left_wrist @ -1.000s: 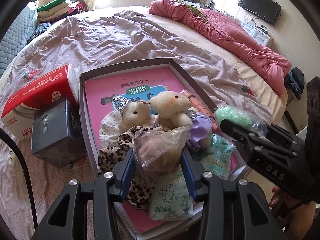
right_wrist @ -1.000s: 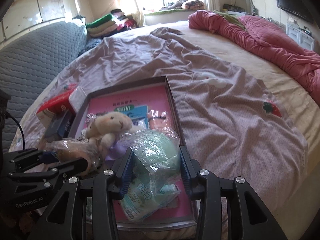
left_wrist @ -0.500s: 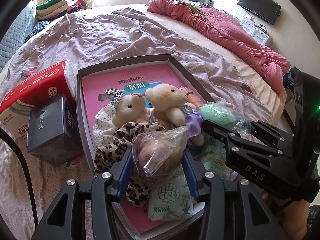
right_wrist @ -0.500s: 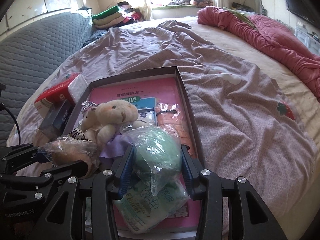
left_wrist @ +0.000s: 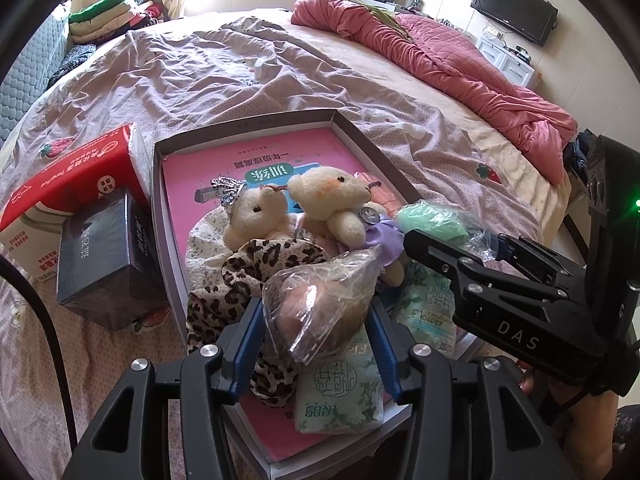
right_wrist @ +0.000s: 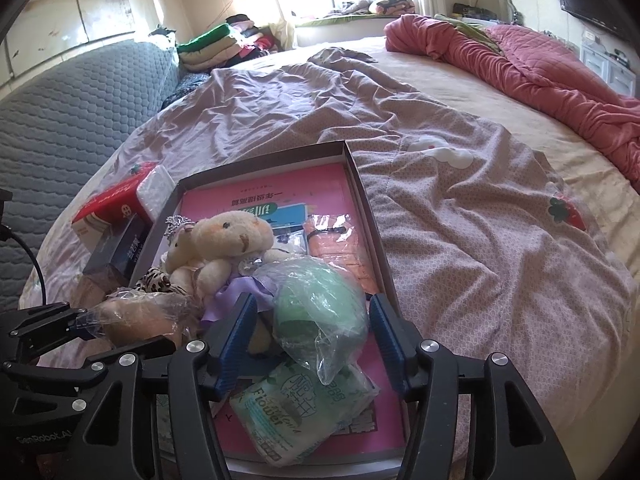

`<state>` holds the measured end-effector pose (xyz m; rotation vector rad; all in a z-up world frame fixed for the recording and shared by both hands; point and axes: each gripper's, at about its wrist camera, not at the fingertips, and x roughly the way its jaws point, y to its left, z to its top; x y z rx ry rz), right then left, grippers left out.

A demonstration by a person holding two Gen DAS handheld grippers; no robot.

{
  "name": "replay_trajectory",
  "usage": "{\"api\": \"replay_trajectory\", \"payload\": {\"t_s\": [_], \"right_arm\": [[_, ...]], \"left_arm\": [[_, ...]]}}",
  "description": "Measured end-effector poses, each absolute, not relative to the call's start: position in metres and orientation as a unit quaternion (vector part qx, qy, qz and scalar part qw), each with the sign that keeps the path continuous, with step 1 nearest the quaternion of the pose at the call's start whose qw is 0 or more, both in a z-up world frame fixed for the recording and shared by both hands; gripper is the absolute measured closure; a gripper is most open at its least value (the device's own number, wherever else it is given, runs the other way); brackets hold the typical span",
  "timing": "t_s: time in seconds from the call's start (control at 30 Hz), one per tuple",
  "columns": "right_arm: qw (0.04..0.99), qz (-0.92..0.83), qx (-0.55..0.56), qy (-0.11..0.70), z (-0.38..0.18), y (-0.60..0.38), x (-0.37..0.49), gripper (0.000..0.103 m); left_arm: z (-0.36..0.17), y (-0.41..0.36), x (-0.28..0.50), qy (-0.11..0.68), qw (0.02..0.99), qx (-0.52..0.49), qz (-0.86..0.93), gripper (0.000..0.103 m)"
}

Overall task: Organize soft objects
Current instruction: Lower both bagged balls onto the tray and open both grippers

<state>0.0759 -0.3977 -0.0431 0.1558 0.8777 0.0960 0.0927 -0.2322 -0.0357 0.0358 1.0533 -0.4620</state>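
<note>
Left wrist view: a grey tray (left_wrist: pixel 344 124) on the bed (pink book inside) is filled with plush bears (left_wrist: pixel 304 212), while a bagged tan toy (left_wrist: pixel 320 308) is pinched by the left gripper (left_wrist: pixel 316 344); the right gripper (right_wrist: pixel 312 344) is opening around a bagged green toy (right_wrist: pixel 320 312).

A box (left_wrist: pixel 340 120) lies on the bed (left_wrist: pixel 240 68), holding a book (left_wrist: pixel 192 200) with two plush bears (left_wrist: pixel 304 208) on top. Left of the box sit a tissue pack (left_wrist: pixel 76 172) and a carton (left_wrist: pixel 104 260).

"DAS" on the right gripper (left_wrist: pixel 496 250); "Flower" on the green tissue pack (right_wrist: pixel 304 408); "GenRobot.AI" on the left gripper (right_wrist: pixel 80 320)
</note>
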Motion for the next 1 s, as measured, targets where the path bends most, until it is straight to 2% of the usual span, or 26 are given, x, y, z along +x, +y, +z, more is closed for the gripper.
{"api": "replay_trajectory", "payload": {"t_s": [0.17,0.23,0.43,0.53,1.0], "right_arm": [[0.903,0.041,0.079,0.421,-0.042,-0.401,0.074,0.041],[0.904,0.038,0.080,0.419,-0.041,-0.402,0.074,0.036],[0.908,0.034,0.087,0.409,-0.037,-0.406,0.070,0.032],[0.908,0.031,0.087,0.410,-0.037,-0.406,0.070,0.030],[0.911,0.023,0.086,0.403,-0.033,-0.407,0.067,0.030]], "left_arm": [[-0.035,-0.232,0.092,0.498,0.839,0.017,-0.218,0.053],[-0.034,-0.232,0.092,0.498,0.839,0.017,-0.219,0.053],[-0.035,-0.230,0.093,0.501,0.837,0.012,-0.218,0.052],[-0.035,-0.230,0.092,0.503,0.836,0.011,-0.219,0.047],[-0.037,-0.231,0.089,0.502,0.837,0.020,-0.214,0.044]]}}
